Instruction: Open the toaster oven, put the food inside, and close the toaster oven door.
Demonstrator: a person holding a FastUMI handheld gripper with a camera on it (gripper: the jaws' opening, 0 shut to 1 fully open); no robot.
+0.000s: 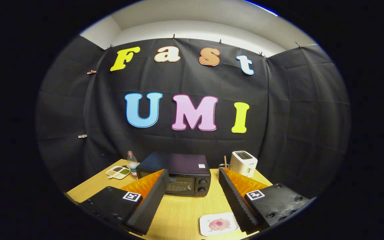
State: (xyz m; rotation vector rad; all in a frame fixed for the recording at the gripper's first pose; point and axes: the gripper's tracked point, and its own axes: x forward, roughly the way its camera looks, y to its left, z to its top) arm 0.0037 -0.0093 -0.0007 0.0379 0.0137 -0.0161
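On the table, beyond the wide-spread, empty tongs: one toaster oven, door closed; one white plate bearing one pink food item between the fingers; one bottle; one divided dish; one white toaster.

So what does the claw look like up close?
The claw has two wedge-shaped fingers with ribbed inner faces. Behind each sits a chunky black block with round screw holes, and on top of each block is a small white square sticker with a black pattern. The fingers stand wide apart, with nothing between them.
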